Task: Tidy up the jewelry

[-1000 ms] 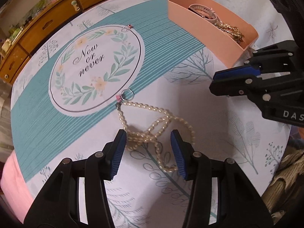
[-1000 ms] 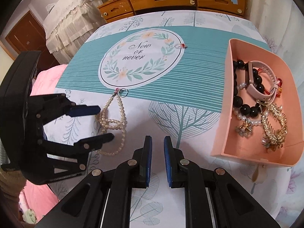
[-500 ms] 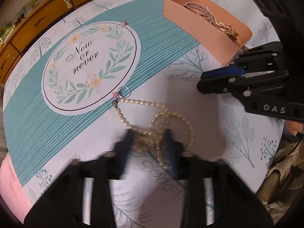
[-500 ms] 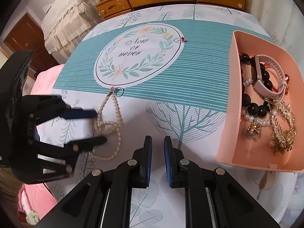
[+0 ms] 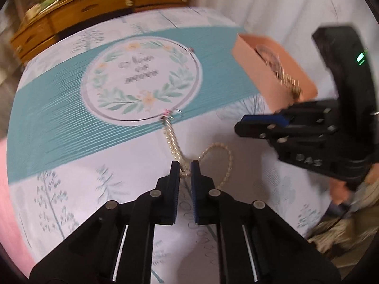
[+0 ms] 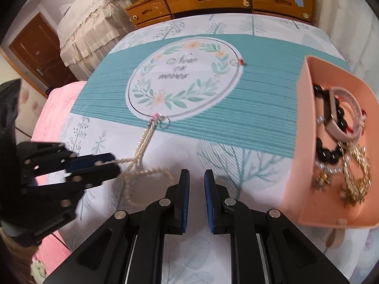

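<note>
A pearl necklace (image 5: 171,139) lies on the patterned tablecloth, its clasp end by a small silver ring (image 5: 178,113). My left gripper (image 5: 184,168) is shut on the necklace's bunched strands; it also shows in the right wrist view (image 6: 111,165), pulling the necklace (image 6: 142,148) taut. My right gripper (image 6: 196,177) is nearly closed and empty, low over the cloth between the necklace and the pink tray (image 6: 305,146). The tray holds black beads, a pale watch and gold pieces. In the left wrist view the right gripper (image 5: 241,124) sits in front of the tray (image 5: 255,71).
A second small ring with a red bead (image 6: 238,62) lies on the far edge of the round wreath print (image 6: 182,80). A wooden drawer chest (image 6: 213,0) stands behind the table. A pink cushion (image 6: 54,108) lies off the left table edge.
My left gripper has closed on the pearl necklace and drawn it back, stretching the strands straight from the clasp. The right gripper has barely moved.
</note>
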`<state>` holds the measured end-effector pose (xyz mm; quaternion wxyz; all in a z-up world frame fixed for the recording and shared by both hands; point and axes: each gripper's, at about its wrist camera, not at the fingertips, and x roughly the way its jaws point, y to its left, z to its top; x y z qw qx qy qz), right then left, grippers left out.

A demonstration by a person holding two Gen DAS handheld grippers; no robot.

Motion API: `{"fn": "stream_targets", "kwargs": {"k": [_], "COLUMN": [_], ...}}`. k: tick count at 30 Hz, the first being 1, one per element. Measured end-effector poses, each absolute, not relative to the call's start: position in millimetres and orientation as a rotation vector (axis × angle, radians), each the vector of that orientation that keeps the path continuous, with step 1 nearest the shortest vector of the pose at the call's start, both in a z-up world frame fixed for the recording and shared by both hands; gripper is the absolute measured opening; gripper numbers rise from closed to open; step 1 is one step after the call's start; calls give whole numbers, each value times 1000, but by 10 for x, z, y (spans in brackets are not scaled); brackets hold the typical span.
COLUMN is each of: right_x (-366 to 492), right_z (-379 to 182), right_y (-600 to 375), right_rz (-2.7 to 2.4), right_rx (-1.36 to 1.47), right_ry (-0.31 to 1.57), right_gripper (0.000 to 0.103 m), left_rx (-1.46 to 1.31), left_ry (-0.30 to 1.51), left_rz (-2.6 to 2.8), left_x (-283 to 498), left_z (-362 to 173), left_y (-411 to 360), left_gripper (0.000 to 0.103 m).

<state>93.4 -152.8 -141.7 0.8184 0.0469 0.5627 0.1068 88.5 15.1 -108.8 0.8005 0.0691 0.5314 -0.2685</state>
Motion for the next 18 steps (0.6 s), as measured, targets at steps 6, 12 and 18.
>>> {"fn": "stream_targets", "kwargs": {"k": [6,12,18], "right_x": [1162,1541,1781], "right_z": [-1408,-1484,-1479], "right_y": [-1334,-1131,-951], "right_rz": [263,315,384], "right_rx": [108,87,42], "right_ry": [1171,1178,1173], "right_gripper": [13,13,13], "left_rx": [-70,-230,-382], "left_ry": [1099,1044,1039], "left_rz": [-498,-426,-397], "left_x": [732,627,660], "left_z": [-832,-676,-772], "left_y": [653,1088,1351], "left_gripper": [6,6,6]}}
